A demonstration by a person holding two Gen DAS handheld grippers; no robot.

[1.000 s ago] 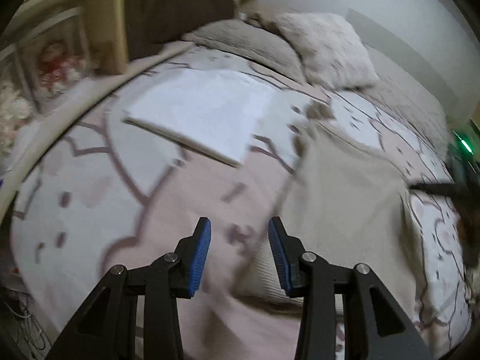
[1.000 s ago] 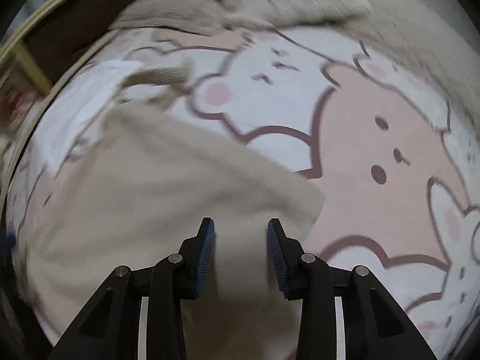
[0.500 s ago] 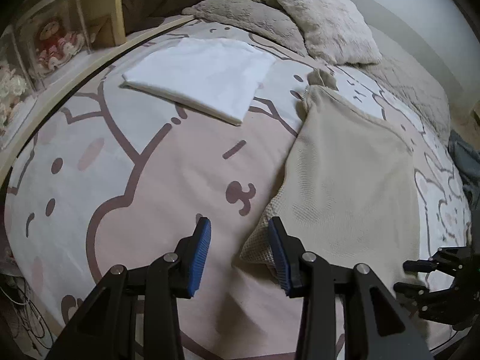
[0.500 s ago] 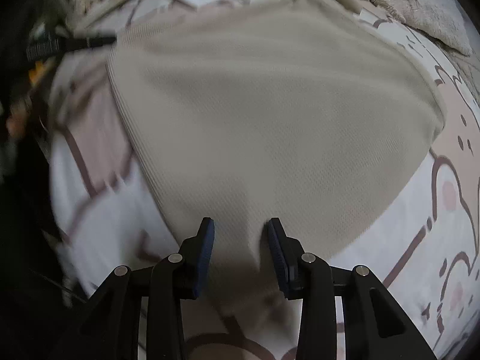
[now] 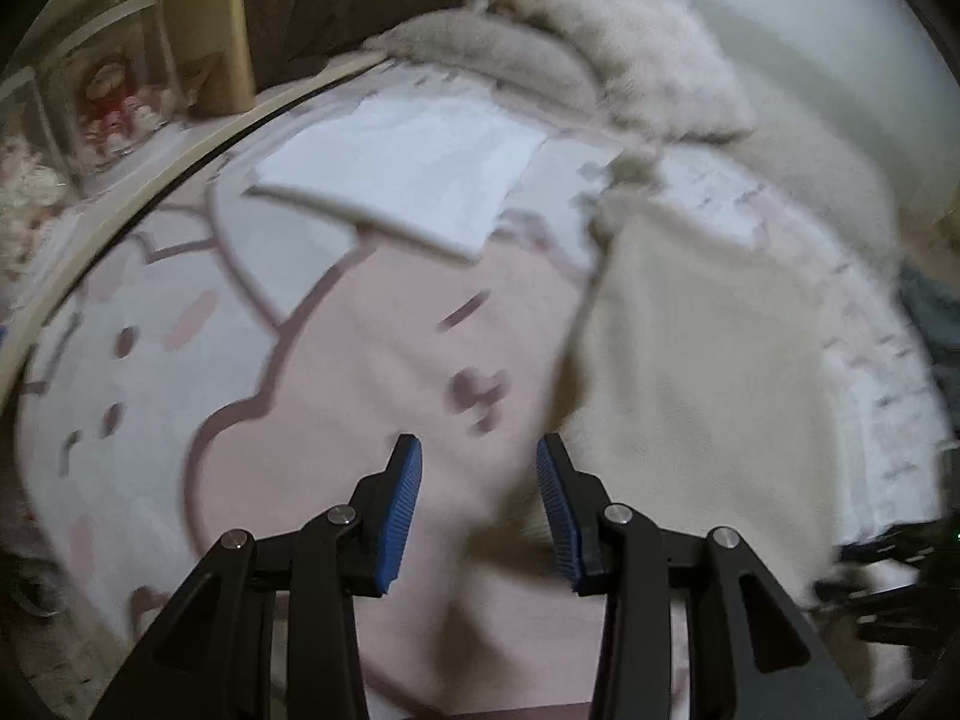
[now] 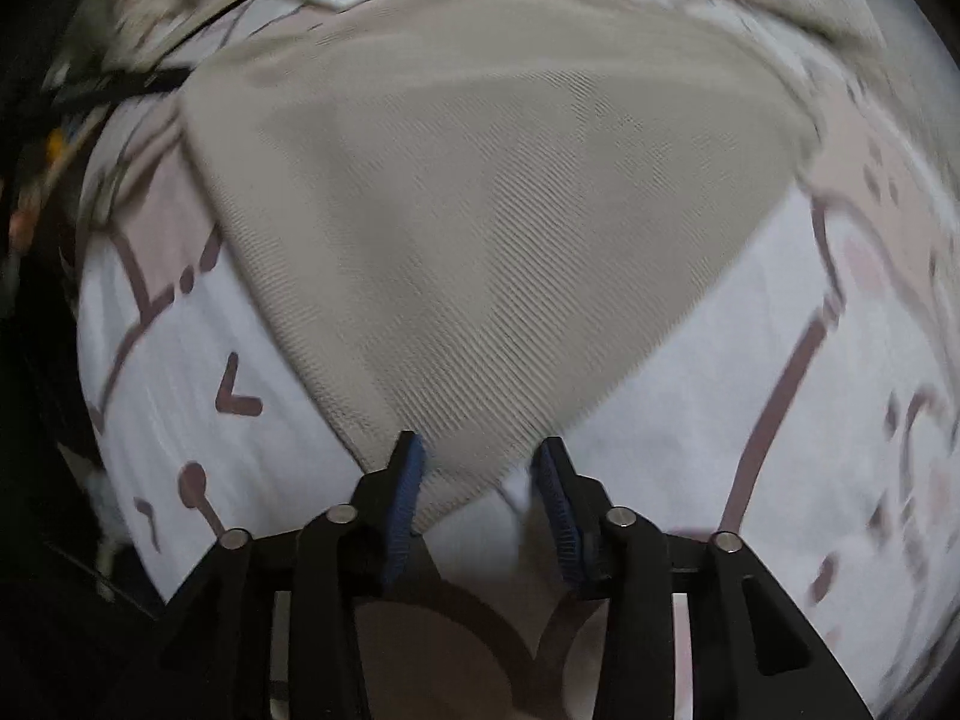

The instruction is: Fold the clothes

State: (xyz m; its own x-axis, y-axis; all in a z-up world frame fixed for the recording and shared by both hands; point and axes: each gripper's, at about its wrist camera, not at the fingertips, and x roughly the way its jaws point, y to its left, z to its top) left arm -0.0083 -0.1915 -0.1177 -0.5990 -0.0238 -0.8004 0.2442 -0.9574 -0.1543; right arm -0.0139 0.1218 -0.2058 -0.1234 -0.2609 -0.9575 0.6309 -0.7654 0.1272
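Right gripper [image 6: 477, 474] opening over beige garment [image 6: 480, 210]

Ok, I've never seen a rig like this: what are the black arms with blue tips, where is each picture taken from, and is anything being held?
No robot here: a person holds a two-finger gripper in each hand, each carrying a fisheye camera that looks forward along its fingers.

The left camera shows the left gripper over a bed with a pink and white cartoon cover. A folded white garment lies further up; a beige knit garment is spread to the right; pillows lie at the head.

The right camera shows the right gripper at the near corner of that beige garment. Its jaws are opening, with the corner between them but not pinched.

Neither gripper holds anything.
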